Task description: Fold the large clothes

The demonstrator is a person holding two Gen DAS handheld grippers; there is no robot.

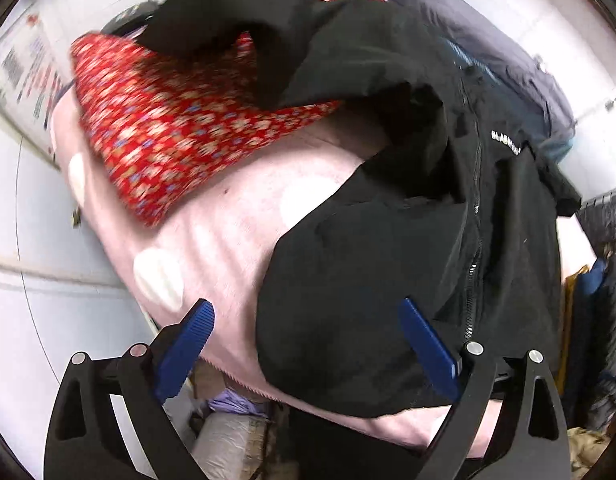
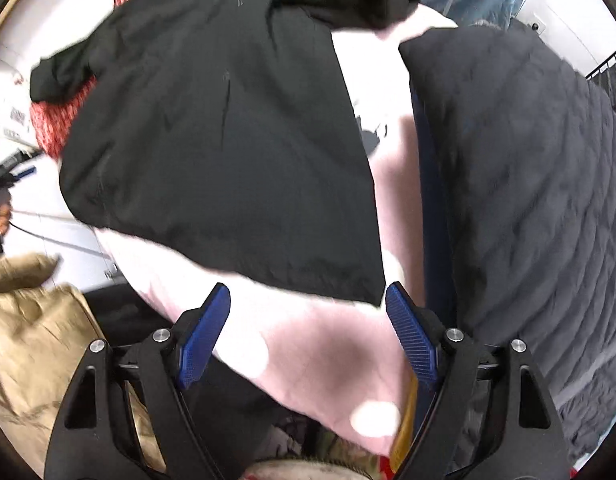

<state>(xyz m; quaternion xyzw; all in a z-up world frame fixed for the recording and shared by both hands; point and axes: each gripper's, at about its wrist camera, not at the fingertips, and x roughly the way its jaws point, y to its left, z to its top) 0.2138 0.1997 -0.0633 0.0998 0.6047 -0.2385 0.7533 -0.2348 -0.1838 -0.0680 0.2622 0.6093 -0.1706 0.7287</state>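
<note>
A black zip jacket [image 1: 408, 220] with small white lettering lies on a pink cover with white dots [image 1: 211, 236]. My left gripper [image 1: 303, 308] hovers above the jacket's lower edge, jaws wide apart, nothing between the blue pads [image 1: 191, 344]. In the right wrist view the same black jacket [image 2: 227, 140] lies folded flat over the pink cover [image 2: 328, 344]. My right gripper [image 2: 308, 292] stands open just above the jacket's near hem, its pads [image 2: 412, 336] clear of the cloth.
A red flowered garment [image 1: 171, 120] lies on the pink cover behind the jacket. A dark quilted coat [image 2: 528, 200] lies to the right. A tan bag [image 2: 31, 332] sits at lower left, by a white tiled floor [image 1: 47, 280]. A dark blue garment [image 1: 488, 40] lies at the back.
</note>
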